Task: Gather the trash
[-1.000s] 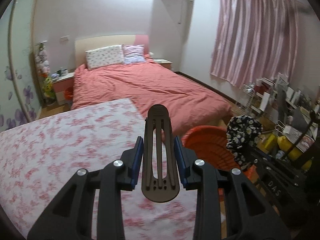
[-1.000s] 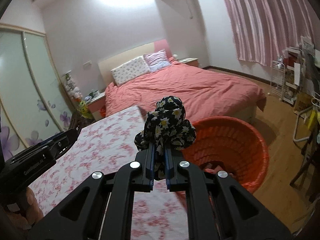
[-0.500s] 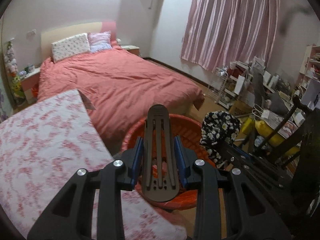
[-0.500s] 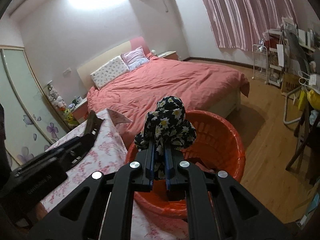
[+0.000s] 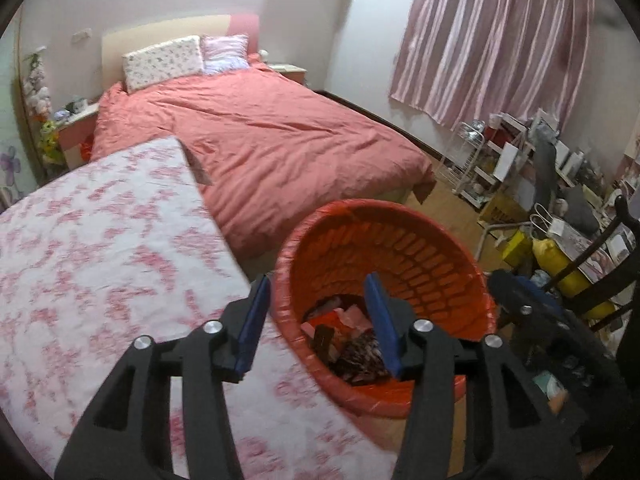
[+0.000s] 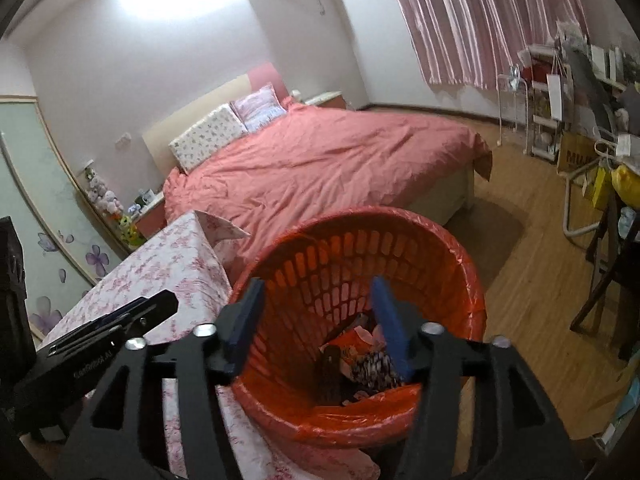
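Note:
An orange plastic basket [image 5: 400, 236] lined with an orange bag stands on the floor beside the table; it also shows in the right wrist view [image 6: 400, 240]. Inside lie the black floral cloth [image 6: 374, 366], a dark brown slotted piece [image 6: 330, 372] and orange and pink wrappers [image 5: 344, 320]. My left gripper [image 5: 316, 320] is open and empty over the basket's near rim. My right gripper [image 6: 316, 320] is open and empty above the basket. The left gripper's body shows at the left of the right wrist view [image 6: 100, 336].
A table with a pink floral cloth [image 5: 100, 240] sits left of the basket. A bed with a salmon cover [image 5: 260, 128] lies behind. Cluttered shelves, bags and a dark chair [image 5: 580, 240] crowd the right. Wooden floor [image 6: 540, 280] lies right of the basket.
Both grippers have opened over the basket. The brown slotted piece left the left gripper and the floral cloth left the right gripper; both now lie inside the basket.

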Demonstrator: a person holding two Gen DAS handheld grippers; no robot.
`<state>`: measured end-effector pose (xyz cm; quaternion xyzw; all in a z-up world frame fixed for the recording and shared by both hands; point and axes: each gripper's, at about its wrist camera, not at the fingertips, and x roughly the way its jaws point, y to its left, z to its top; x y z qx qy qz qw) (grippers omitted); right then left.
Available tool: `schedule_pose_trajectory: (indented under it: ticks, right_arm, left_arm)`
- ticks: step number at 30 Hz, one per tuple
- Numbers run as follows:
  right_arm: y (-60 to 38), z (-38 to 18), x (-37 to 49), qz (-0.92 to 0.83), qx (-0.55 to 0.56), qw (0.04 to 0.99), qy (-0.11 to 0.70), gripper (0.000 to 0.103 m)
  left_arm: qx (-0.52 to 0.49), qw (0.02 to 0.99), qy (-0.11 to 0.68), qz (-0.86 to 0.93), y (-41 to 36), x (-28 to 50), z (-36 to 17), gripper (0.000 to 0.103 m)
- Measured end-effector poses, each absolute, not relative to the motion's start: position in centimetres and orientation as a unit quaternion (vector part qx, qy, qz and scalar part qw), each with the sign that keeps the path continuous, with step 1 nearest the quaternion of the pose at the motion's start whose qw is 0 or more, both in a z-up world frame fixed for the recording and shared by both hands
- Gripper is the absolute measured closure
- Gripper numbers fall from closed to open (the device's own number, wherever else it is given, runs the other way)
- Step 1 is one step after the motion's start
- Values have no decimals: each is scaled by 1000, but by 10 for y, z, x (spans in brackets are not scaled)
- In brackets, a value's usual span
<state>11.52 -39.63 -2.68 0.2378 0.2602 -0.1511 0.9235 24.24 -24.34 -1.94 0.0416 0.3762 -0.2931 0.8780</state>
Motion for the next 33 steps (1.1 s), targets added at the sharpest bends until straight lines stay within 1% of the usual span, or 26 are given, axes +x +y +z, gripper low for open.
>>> schedule_pose_trajectory:
  ticks: [1, 3, 6, 8, 12, 16, 18, 22, 24, 33]
  right_arm:
    - [-393, -23, 110, -148, 234, 928, 251, 30]
    - [-386, -15, 99, -136, 233, 934, 233, 22]
    - [-371, 1, 77, -117, 239, 942, 207, 14]
    - [-360, 9, 67, -117, 234, 944, 199, 12]
    - [-338, 22, 48, -111, 228, 948, 195, 9]
    - [-315, 26, 32, -146, 203, 949, 193, 5]
    - [-306, 24, 24, -163, 198, 947, 193, 2]
    - [-286, 21, 13, -208, 168, 942, 202, 2]
    - [-271, 19, 10, -243, 133, 938, 210, 2]
    - [-243, 7, -2, -249, 86, 944, 201, 2]
  left_arm:
    - [42, 883, 369, -288, -235, 238, -16, 47]
    - [42, 893, 354, -276, -218, 227, -7, 42]
    - [39, 908, 327, -258, -188, 205, 7, 31]
    - [36, 918, 310, -246, -166, 189, 16, 28]
    - [30, 934, 283, -217, -125, 155, 26, 16]
    - [21, 948, 265, -175, -89, 124, 28, 7]
    - [21, 954, 260, -149, -76, 113, 27, 5]
    - [26, 961, 255, -102, -52, 88, 18, 4]
    - [26, 962, 256, -88, -45, 79, 15, 4]
    - [9, 966, 252, -53, -14, 46, 2, 4]
